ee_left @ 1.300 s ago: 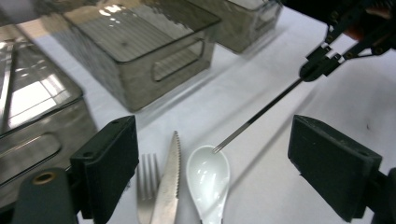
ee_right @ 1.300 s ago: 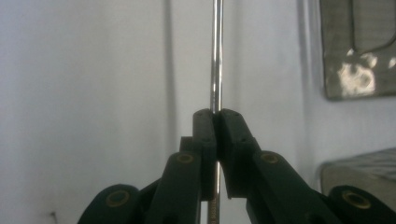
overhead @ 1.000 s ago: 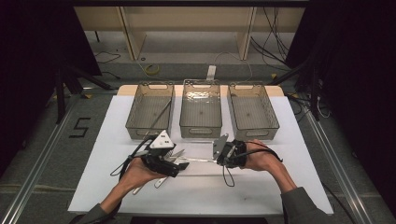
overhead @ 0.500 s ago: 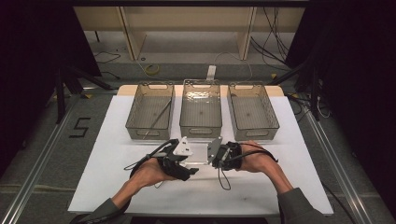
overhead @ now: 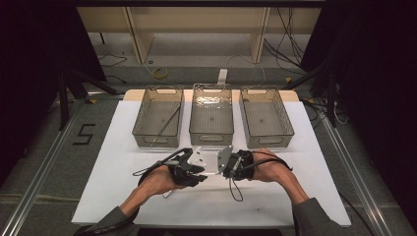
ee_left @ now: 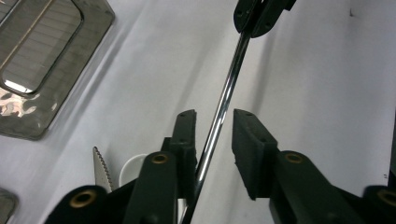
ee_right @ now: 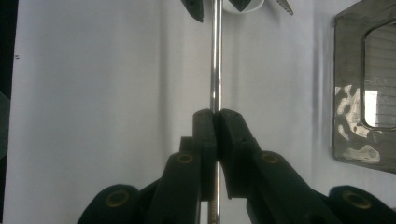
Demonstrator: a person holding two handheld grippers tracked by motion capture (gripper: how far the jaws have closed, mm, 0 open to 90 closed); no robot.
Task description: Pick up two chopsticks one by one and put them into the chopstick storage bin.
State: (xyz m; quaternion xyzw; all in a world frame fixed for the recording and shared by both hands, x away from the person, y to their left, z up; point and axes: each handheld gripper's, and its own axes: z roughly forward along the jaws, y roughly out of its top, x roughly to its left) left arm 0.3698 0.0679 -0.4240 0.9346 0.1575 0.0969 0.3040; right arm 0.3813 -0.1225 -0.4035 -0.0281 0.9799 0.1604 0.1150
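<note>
The right gripper [ee_right: 215, 122] is seen clamped on a thin, shiny metal rod [ee_right: 215, 60], its two black pads pressed together around the shaft. From those pads the rod runs straight toward twelve o'clock in the right gripper view, where the tips of the left gripper [ee_right: 218, 5] are met at the top edge.

In the left gripper view, the same rod [ee_left: 223, 100] is found between the left gripper's [ee_left: 215, 135] jaws, which have just been closing around it. The rod lies against the pad at nine o'clock, while a clear gap is left to the pad at three o'clock, so no full grip is shown. The rod rises toward one o'clock, where it is held by the right gripper [ee_left: 254, 21].

A serrated knife blade [ee_left: 101, 168] and a white rounded object [ee_left: 133, 169] are visible at eight o'clock of the left jaws, on the white table [ee_left: 327, 93].

In the high view, both grippers are held just beside each other at six o'clock of the middle bin [overhead: 212, 114], which is flanked by a left bin [overhead: 158, 117] and a right bin [overhead: 266, 117].
</note>
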